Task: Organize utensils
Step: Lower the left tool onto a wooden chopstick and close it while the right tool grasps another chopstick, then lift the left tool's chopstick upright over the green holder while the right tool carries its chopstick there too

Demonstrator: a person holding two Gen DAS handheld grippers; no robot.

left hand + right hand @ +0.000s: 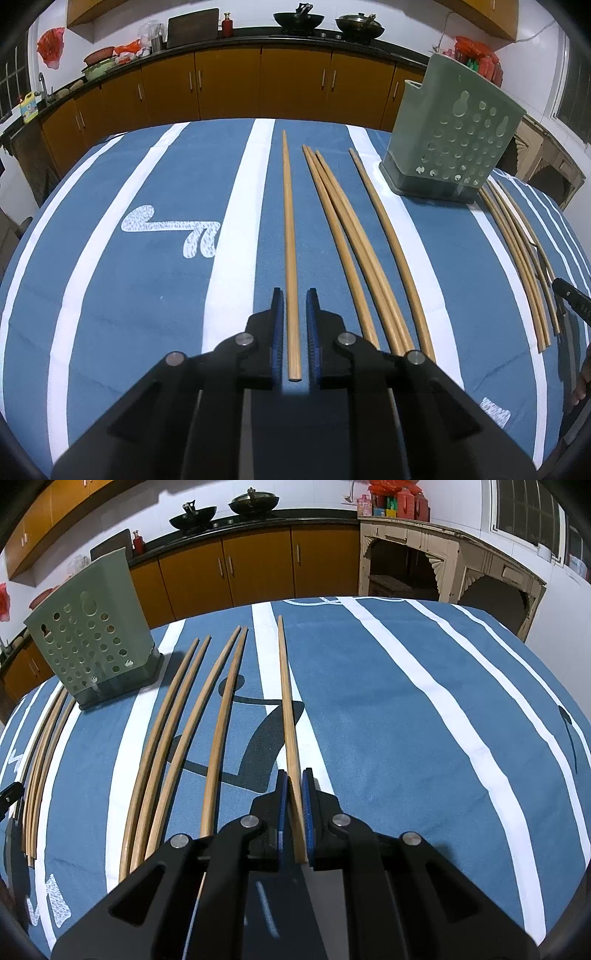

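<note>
Blue-and-white striped tablecloth [406, 701] carrying scattered chopsticks | right gripper [294, 775] pinching rightmost wooden chopstick [286, 701], left gripper [294, 295] nearly closed, straddling leftmost wooden chopstick [289, 221] unpressed | advising level lifting toward far-edge green perforated plastic holder [92, 635].

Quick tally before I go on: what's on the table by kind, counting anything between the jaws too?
chopsticks: 10 (five near each gripper)
holder: 1
Total: 11
</note>
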